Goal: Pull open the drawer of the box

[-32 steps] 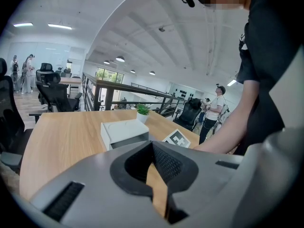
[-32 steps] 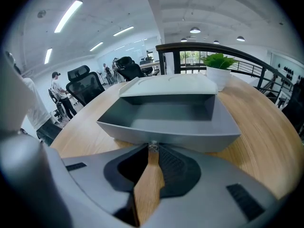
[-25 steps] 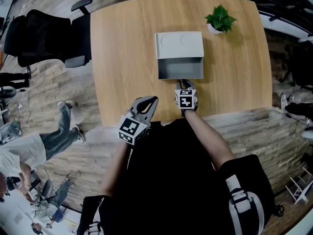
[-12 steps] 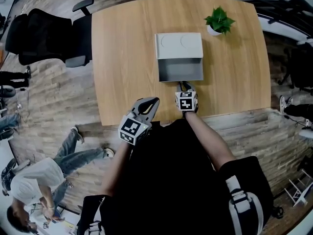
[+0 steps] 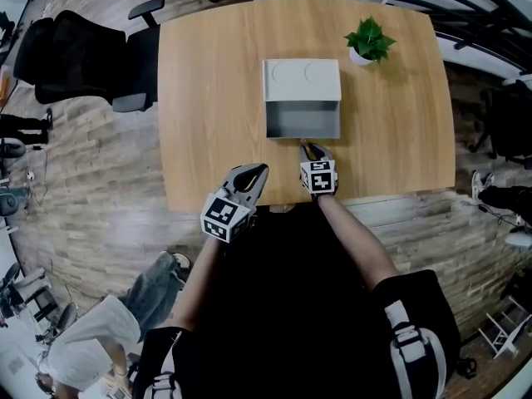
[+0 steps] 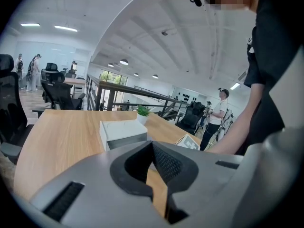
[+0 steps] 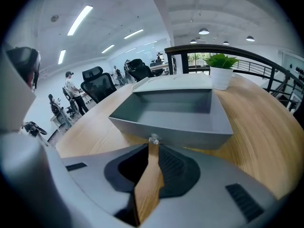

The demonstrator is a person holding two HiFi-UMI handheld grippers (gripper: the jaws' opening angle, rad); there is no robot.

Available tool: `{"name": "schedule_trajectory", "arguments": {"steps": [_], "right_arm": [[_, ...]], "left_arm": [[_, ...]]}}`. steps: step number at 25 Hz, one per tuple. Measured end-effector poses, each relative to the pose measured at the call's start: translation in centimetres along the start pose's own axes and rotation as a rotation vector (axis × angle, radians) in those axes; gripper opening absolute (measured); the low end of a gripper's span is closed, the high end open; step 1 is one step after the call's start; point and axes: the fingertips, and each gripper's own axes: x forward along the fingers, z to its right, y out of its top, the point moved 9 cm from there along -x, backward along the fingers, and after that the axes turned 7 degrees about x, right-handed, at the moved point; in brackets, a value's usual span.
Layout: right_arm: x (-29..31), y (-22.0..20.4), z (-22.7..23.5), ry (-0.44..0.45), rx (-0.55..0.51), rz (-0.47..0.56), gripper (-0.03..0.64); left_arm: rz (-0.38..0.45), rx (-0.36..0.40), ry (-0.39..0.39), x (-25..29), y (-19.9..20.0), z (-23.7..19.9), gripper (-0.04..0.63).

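One white box point(image 5: 302, 80) stands on the far middle of the single wooden table point(image 5: 208, 98), with two shallow round marks in its top. Its one grey drawer point(image 5: 302, 136) is pulled out toward the near side and shows nothing inside. The drawer front carries one small clear knob point(image 7: 153, 139) at its middle.

There are two grippers, both near the table's near edge. The right gripper point(image 5: 308, 149) points at the drawer front. Its jaws are opening, with a strip of tabletop visible between them. The knob sits right at their tips and the pads are not pressing on it. The left gripper point(image 5: 256, 171) hangs to the left of the right one, well apart from the box. Its tips are together and hold nothing.

One potted plant point(image 5: 368, 38) in a white pot stands just right of the box at the far side. One black office chair point(image 5: 75, 56) is beside the table's left edge. One other person point(image 5: 91, 343) is on the floor at the near left.
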Motion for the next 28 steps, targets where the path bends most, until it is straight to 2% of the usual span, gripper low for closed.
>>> {"name": "schedule_trajectory", "arguments": {"steps": [1,5,15,18,22,28], "right_arm": [[-0.5,0.1,0.2,0.037,-0.003,0.005,0.056],[-3.0,1.5,1.3,0.175,-0.071,0.052,0.025],[-10.4,4.2,4.6,0.282,-0.271,0.160,0.025],[-12.6,4.6,4.4,0.351,-0.367,0.175,0.025],[-14.3,4.5,3.8,0.459,-0.485,0.138,0.025],[-14.9,5.0,4.3,0.479,-0.490,0.157,0.025]], "left_arm": [[0.004,0.001,0.001,0.2,0.1,0.1,0.023],[0.028,0.001,0.003,1.5,0.9,0.9,0.023],[0.064,-0.015,0.059,4.8,1.2,3.2,0.023],[0.071,-0.021,0.080,5.3,1.4,3.6,0.023],[0.072,-0.013,0.110,6.0,1.4,4.0,0.023],[0.073,-0.001,0.147,6.5,2.1,4.6,0.023]]}}
